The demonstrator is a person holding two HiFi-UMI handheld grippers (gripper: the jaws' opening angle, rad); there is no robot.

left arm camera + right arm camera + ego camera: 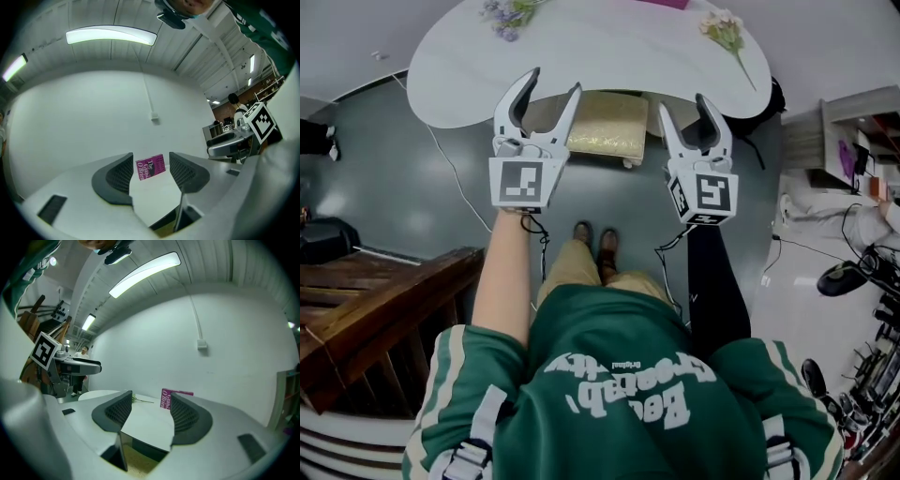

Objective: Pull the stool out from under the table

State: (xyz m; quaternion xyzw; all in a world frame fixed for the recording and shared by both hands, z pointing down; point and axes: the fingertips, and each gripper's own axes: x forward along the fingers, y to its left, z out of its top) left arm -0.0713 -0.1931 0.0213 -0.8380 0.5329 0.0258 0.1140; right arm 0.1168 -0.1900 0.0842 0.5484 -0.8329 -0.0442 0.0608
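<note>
The stool (605, 127), with a gold cushion, stands tucked under the near edge of the white table (441, 80). Both grippers are held up in front of that edge, one on each side of the stool. My left gripper (553, 86) is open with nothing between its jaws. My right gripper (684, 105) is open and empty too. In the left gripper view, the left gripper (151, 173) looks across the table top (154, 199), with a sliver of the stool (161, 232) below the edge. In the right gripper view, the right gripper (150, 414) frames the table edge (145, 425) and the cushion (138, 464) beneath it.
A magenta book (151, 167) stands at the table's back, and flower sprigs (511, 14) (727, 28) lie on the top. A dark wooden railing (384, 309) is at my left. Cables run across the grey floor (441, 187). Shelving and clutter (853, 141) fill the right side.
</note>
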